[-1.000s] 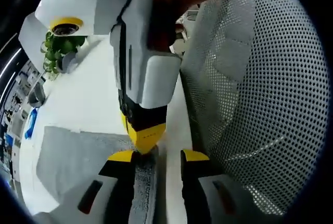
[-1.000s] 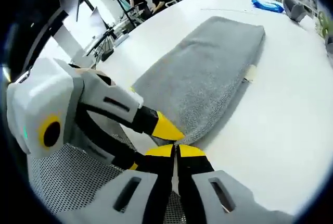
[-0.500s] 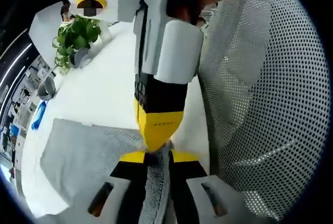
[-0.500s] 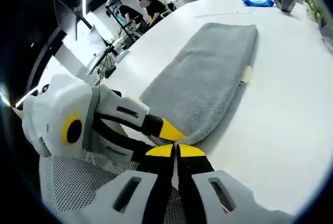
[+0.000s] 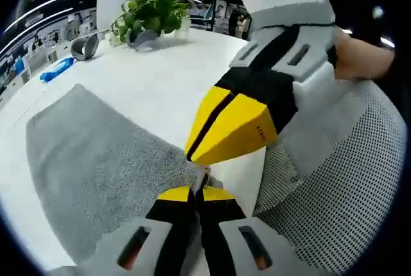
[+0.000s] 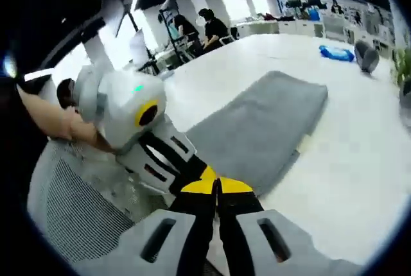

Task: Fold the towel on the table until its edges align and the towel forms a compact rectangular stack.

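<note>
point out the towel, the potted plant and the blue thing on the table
towel [image 5: 90, 160]: left gripper view, middle of its grey top surface
potted plant [image 5: 151, 11]: left gripper view, green leaves above the pot
blue thing [image 6: 337, 52]: right gripper view, centre of the blue object at the table's far end

Grey towel [image 5: 90, 160] on a white table [image 5: 160, 77]; yellow-tipped black-and-white right gripper [image 6: 217, 186]; green potted plant [image 5: 151, 13]; blue cloth [image 6: 337, 52].

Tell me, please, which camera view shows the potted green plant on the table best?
The left gripper view shows it best: the potted plant stands whole and sharp at the far side of the white table, with its leaves and grey pot both visible. In the right gripper view, just a few green leaves appear, cut off at the picture's right edge.
</note>
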Demonstrator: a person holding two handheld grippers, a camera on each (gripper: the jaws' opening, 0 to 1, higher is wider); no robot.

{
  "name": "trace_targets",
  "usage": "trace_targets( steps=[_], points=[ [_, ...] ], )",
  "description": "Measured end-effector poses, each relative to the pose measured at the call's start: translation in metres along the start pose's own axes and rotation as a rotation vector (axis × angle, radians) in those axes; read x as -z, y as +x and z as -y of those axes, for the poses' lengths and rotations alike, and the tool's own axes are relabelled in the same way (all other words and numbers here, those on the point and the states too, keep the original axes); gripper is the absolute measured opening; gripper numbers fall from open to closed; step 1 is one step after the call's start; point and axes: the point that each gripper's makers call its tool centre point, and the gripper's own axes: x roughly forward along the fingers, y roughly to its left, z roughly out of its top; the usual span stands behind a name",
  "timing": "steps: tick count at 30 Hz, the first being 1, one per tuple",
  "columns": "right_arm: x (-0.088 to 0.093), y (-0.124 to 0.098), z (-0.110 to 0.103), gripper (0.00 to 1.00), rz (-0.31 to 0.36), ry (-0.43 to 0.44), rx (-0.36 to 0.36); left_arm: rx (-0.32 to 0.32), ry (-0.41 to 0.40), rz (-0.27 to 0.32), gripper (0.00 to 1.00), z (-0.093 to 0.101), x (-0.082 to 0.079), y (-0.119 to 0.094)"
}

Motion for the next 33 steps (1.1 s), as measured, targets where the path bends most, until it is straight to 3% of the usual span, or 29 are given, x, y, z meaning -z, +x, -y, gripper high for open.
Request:
trace_targets(
  steps=[3,5,6,11,12,14,16,19,22,23,25,26,28,31,32,33],
  points=[
    [0.018,0.001,0.003,0.0,-0.137,-0.334,0.042,0.006,-0.026,0.008,0.04,0.0,0.0,-0.001],
    [0.022,0.005,-0.005,0.0,-0.167,-0.44,0.013,0.008,-0.025,0.009,0.04,0.001,0.0,-0.001],
    [0.022,0.007,-0.01,0.0,-0.164,-0.447,-0.012,0.007,-0.014,0.007,0.04,0.001,0.001,-0.001],
    [0.053,0.014,-0.031,0.13,-0.27,-0.226,-0.13,0.0,-0.053,-0.003,0.04,-0.002,0.003,0.0],
    [0.059,0.015,-0.027,0.13,-0.289,-0.202,-0.112,0.003,-0.07,0.0,0.04,-0.003,0.004,0.0],
    [0.061,0.015,-0.017,0.1,-0.305,-0.254,-0.084,0.01,-0.091,0.005,0.04,-0.004,0.004,-0.001],
    [0.057,0.017,-0.012,0.08,-0.29,-0.25,-0.066,0.012,-0.096,0.005,0.04,-0.003,0.004,-0.001],
    [0.061,0.022,-0.02,0.09,-0.293,-0.2,-0.111,0.013,-0.095,0.005,0.05,-0.002,0.004,-0.001],
    [0.068,0.026,-0.022,0.12,-0.331,-0.248,-0.112,0.019,-0.113,0.015,0.05,-0.003,0.005,0.0],
    [0.063,0.026,-0.022,0.09,-0.315,-0.246,-0.109,0.021,-0.117,0.018,0.05,-0.003,0.005,0.0],
    [0.062,0.027,-0.018,0.02,-0.319,-0.237,-0.088,0.022,-0.12,0.018,0.05,-0.003,0.004,0.0],
    [0.061,0.027,-0.017,0.01,-0.319,-0.233,-0.097,0.022,-0.115,0.018,0.05,-0.002,0.004,0.0],
    [0.061,0.028,-0.018,0.0,-0.306,-0.144,-0.099,0.022,-0.084,0.018,0.06,-0.001,0.005,0.0],
    [0.061,0.026,-0.016,0.0,-0.31,-0.126,-0.11,0.031,-0.078,0.019,0.07,0.0,0.004,0.0],
    [0.062,0.025,-0.016,0.0,-0.314,-0.126,-0.111,0.043,-0.082,0.022,0.1,0.001,0.004,-0.001],
    [0.061,0.024,-0.017,0.0,-0.311,-0.12,-0.115,0.091,-0.135,0.03,0.14,0.008,0.002,-0.002]
  ],
)
